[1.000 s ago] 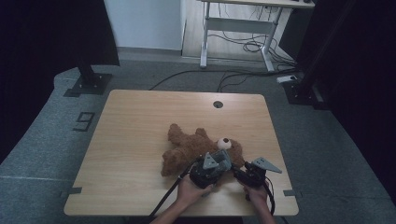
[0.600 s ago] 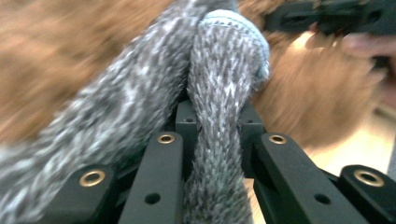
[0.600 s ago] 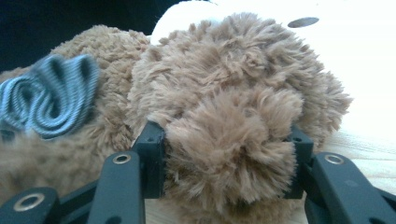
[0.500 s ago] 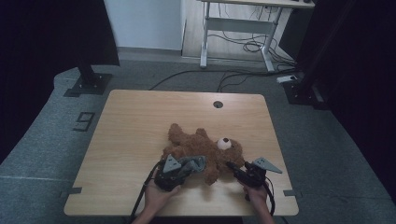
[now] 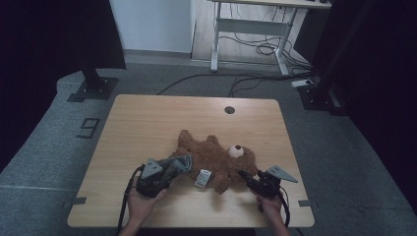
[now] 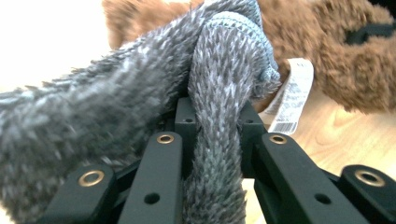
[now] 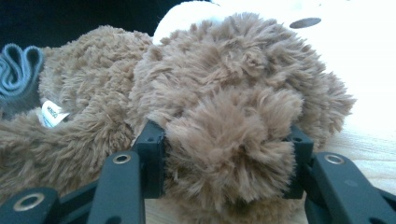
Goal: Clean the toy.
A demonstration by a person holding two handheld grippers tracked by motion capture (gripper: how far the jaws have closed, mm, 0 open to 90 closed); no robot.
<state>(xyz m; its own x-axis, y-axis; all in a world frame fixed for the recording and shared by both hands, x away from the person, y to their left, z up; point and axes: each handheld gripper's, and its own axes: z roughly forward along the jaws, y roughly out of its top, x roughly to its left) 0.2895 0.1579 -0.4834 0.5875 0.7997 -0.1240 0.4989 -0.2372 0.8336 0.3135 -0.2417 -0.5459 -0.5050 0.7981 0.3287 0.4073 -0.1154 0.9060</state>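
**One bear, one knit, two grippers**

The left gripper (image 5: 183, 162) pinches one grey knitted garment (image 6: 219, 93). One brown plush teddy bear (image 5: 216, 160) lies lengthwise across the pale wooden table (image 5: 147, 118), head rightward, clamped by the right gripper (image 5: 244, 175). Grey carpet and a desk frame (image 5: 251, 29) lie beyond.

The high view looks forward and down from above the person's side, taking in the whole worktop (image 5: 147, 123) from well back. The left gripper view sits very close behind grey knit cloth (image 6: 219, 93). The right gripper view sits just as close against a brown teddy bear (image 7: 224, 116). All three views share the bear and its white tag (image 6: 292, 95).
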